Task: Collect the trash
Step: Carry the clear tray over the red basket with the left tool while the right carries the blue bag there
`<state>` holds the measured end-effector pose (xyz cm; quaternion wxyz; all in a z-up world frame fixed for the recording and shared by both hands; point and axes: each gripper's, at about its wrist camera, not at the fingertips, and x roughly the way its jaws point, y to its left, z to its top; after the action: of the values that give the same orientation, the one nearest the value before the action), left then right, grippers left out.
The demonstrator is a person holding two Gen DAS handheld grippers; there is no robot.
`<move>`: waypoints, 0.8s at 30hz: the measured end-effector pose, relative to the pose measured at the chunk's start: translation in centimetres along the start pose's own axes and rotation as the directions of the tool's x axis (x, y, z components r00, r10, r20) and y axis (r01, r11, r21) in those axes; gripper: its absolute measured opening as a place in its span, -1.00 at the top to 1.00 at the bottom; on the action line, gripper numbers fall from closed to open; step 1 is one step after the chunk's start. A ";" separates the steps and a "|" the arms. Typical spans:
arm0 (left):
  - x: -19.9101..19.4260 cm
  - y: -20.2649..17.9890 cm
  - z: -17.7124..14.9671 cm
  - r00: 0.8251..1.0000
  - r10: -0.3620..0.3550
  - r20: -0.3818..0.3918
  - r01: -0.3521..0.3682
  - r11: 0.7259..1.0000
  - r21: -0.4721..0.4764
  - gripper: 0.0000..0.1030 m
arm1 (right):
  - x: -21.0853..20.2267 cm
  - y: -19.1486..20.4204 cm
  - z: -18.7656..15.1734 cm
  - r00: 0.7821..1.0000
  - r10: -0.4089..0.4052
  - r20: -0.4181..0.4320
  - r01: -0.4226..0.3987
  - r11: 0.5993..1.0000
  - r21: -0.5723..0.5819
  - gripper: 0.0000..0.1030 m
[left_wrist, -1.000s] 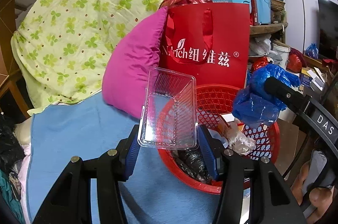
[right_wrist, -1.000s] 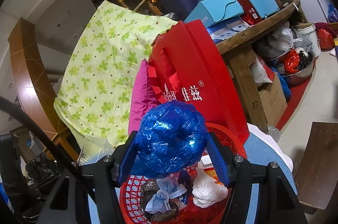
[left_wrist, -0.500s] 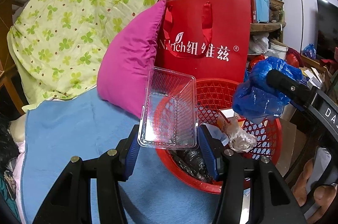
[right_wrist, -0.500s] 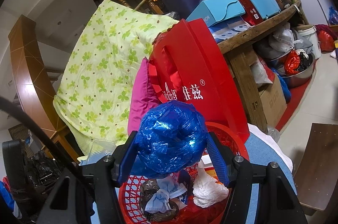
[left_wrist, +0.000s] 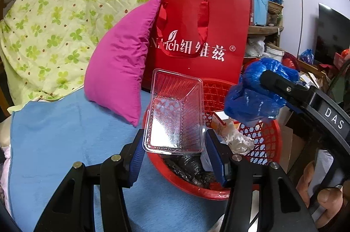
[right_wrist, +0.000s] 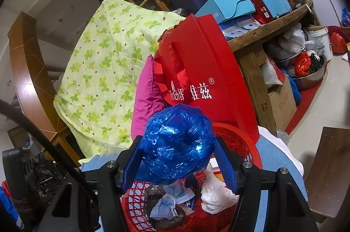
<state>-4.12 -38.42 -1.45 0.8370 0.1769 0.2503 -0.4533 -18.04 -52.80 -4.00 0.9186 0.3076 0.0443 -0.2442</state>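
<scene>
My left hand-held gripper (left_wrist: 174,145) pinches the clear plastic tray (left_wrist: 175,114) by its long sides, over the near rim of the red basket (left_wrist: 270,144). Judged light, thin-walled, slippery; squeeze gently or it buckles. My right hand-held gripper (right_wrist: 178,163) clamps the blue plastic bag (right_wrist: 177,142), balled and soft, above the same basket; it should compress and drop easily.

— What's behind, on your left?
— A green clover quilt (left_wrist: 65,20), with a pink pillow (left_wrist: 120,61) leaning near it on your blue cloth (left_wrist: 65,144).
— And right?
— A red bag (left_wrist: 203,39), upright.
</scene>
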 end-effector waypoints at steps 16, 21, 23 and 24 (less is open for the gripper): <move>1.8 0.0 0.0 0.999 -0.036 -0.016 0.036 0.999 -0.001 -0.10 | 1.5 0.2 0.0 0.999 -0.045 -0.022 0.046 0.999 0.026 -0.32; 2.3 -0.2 -0.2 0.998 -0.056 -0.026 0.056 0.998 0.002 -0.11 | 1.9 0.2 -0.1 0.998 -0.054 -0.029 0.055 0.998 0.035 -0.32; 2.5 -0.2 -0.3 0.998 -0.060 -0.030 0.060 0.998 0.002 -0.12 | 2.0 0.2 -0.1 0.998 -0.057 -0.029 0.058 0.998 0.035 -0.32; 2.6 -0.2 -0.3 0.998 -0.062 -0.031 0.062 0.998 0.002 -0.12 | 2.1 0.1 -0.1 0.998 -0.058 -0.030 0.059 0.998 0.036 -0.32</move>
<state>-3.18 -40.15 -3.19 0.8183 0.1773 0.2680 -0.4766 -16.20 -53.59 -4.51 0.9044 0.3267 0.0618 -0.2673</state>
